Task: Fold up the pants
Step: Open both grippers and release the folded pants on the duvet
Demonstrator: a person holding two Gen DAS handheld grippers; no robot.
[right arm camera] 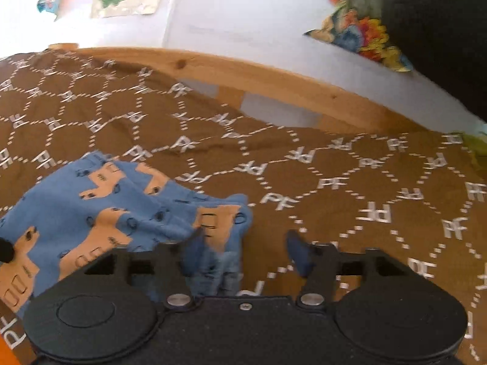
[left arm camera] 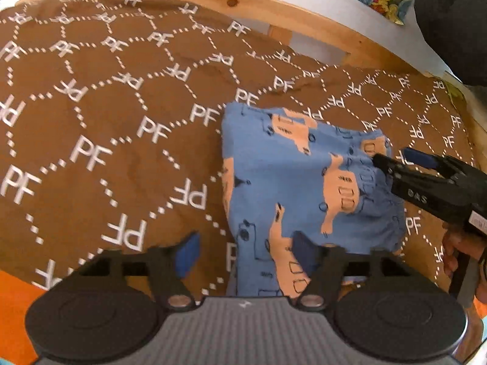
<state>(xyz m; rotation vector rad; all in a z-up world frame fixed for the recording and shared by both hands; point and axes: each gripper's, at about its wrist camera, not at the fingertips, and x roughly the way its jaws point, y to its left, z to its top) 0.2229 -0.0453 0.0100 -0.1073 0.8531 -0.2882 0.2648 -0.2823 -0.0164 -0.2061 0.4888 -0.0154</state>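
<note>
Both tongs stand wide and hold nothing: the left gripper (left arm camera: pixel 243 255) straddles the near edge of the pants (left arm camera: pixel 292 176), the right gripper (right arm camera: pixel 243 251) sits at their right edge. The pants lie folded small on the bedspread (left arm camera: pixel 106 115), toward its right side, well short of the wooden rail (left arm camera: pixel 304 21). Thin, limp, light cloth; it probably slides and sags, so pinch all layers at a corner.

Matt cloth pants (left arm camera: pixel 292 176), wooden frame (left arm camera: pixel 304 27)
</note>
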